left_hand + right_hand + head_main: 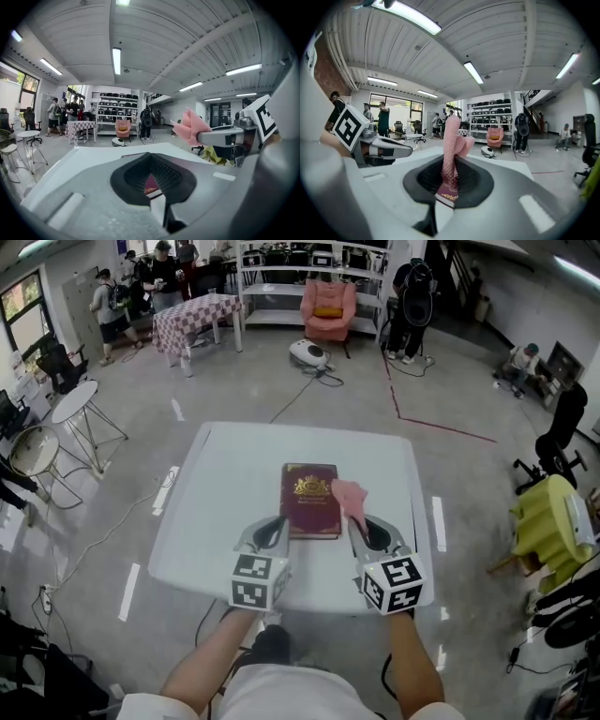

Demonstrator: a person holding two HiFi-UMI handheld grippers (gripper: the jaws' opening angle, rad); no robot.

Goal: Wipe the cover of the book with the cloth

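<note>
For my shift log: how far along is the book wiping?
Done: the right tongs grip the pink mesh cloth. In hand: it is held over the right edge of the maroon gold-crested book on the white table; the left tongs sit closed by its near-left corner. Left: the wiping itself.

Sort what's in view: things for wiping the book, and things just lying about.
For the job: book, pink cloth, right gripper shut on it, left gripper, white table.
Lying about: pink armchair, checkered table, round side table, white appliance on floor.
</note>
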